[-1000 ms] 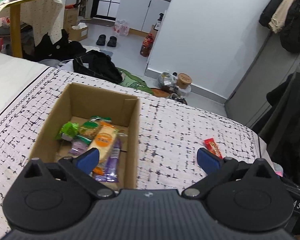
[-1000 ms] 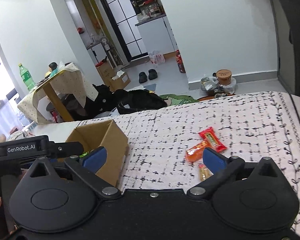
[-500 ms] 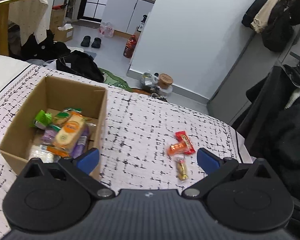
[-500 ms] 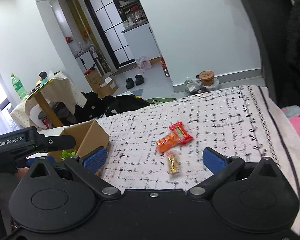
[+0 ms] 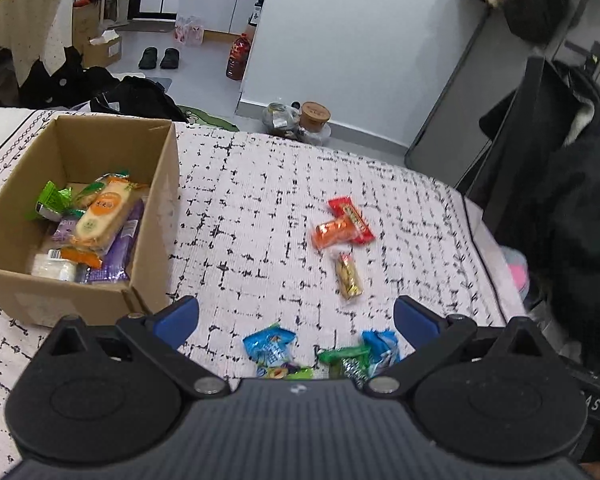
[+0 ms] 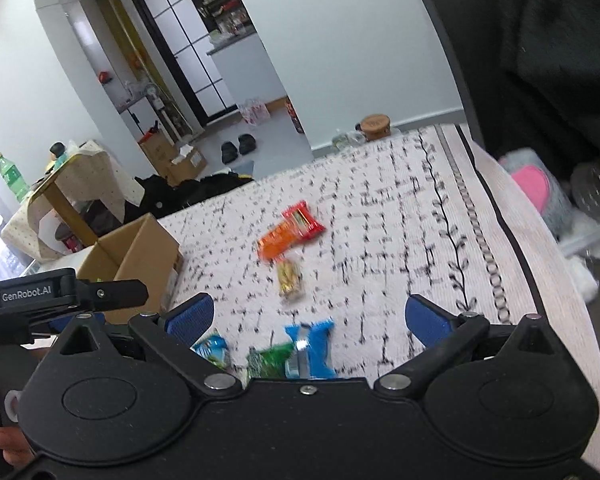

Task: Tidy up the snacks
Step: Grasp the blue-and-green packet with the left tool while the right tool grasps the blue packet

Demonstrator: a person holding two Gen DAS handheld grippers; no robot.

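A cardboard box (image 5: 156, 216) with several snack packs inside sits at the left of a patterned bedspread (image 5: 260, 200). Loose on the cover lie a red pack (image 5: 350, 218), an orange pack (image 5: 332, 234), a clear gold pack (image 5: 349, 276), two blue packs (image 5: 270, 346) and a green pack (image 5: 346, 358). My left gripper (image 5: 296, 320) is open and empty above the near packs. My right gripper (image 6: 310, 318) is open and empty over the same packs: blue (image 6: 310, 344), green (image 6: 268, 358), orange (image 6: 278, 240), red (image 6: 302, 220). The box (image 6: 140, 252) shows at its left.
The bed's right edge (image 6: 512, 240) drops to a pink slipper (image 6: 534, 180) and dark coats (image 5: 560, 184). Beyond the far edge are a jar (image 5: 315, 116), black bags (image 5: 140, 98), shoes (image 5: 159, 57) and a draped table (image 6: 72, 184). The left gripper's body (image 6: 40, 296) sits beside my right gripper.
Both grippers have pulled back and swung right. The box has slid to the left in view, and the blue and green packs near the front have come into sight.
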